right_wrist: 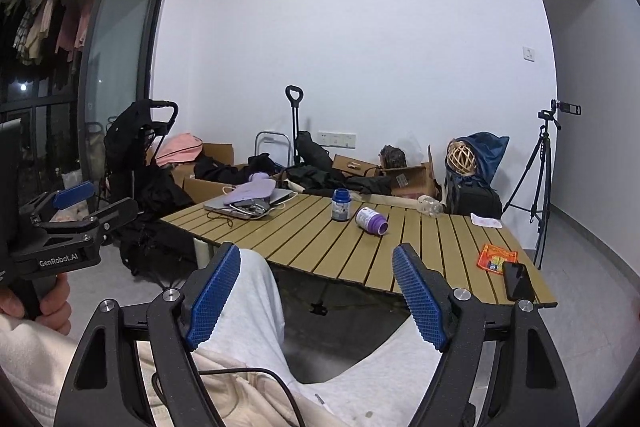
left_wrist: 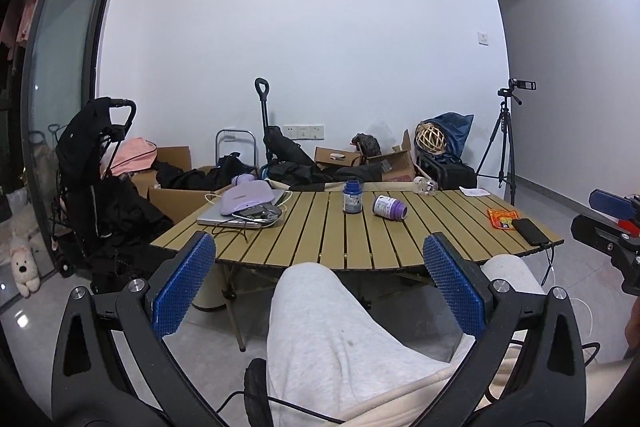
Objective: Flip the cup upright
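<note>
A purple and white cup (left_wrist: 389, 207) lies on its side on the slatted wooden table (left_wrist: 312, 247), its mouth facing right; it also shows in the right wrist view (right_wrist: 371, 221). A dark blue cup (left_wrist: 352, 197) stands upright just left of it, and shows in the right wrist view (right_wrist: 341, 205). My left gripper (left_wrist: 318, 247) is open and empty, held over my lap, well short of the table. My right gripper (right_wrist: 318, 257) is open and empty too, also back from the table. Each gripper appears at the edge of the other's view.
A laptop with a lilac pouch and cables (left_wrist: 246, 207) lies at the table's left. A black phone (right_wrist: 518, 281) and orange packet (right_wrist: 496, 257) lie at its right edge. A clear bottle (left_wrist: 425, 185) lies at the back. A tripod (left_wrist: 504, 143), stroller and boxes stand behind.
</note>
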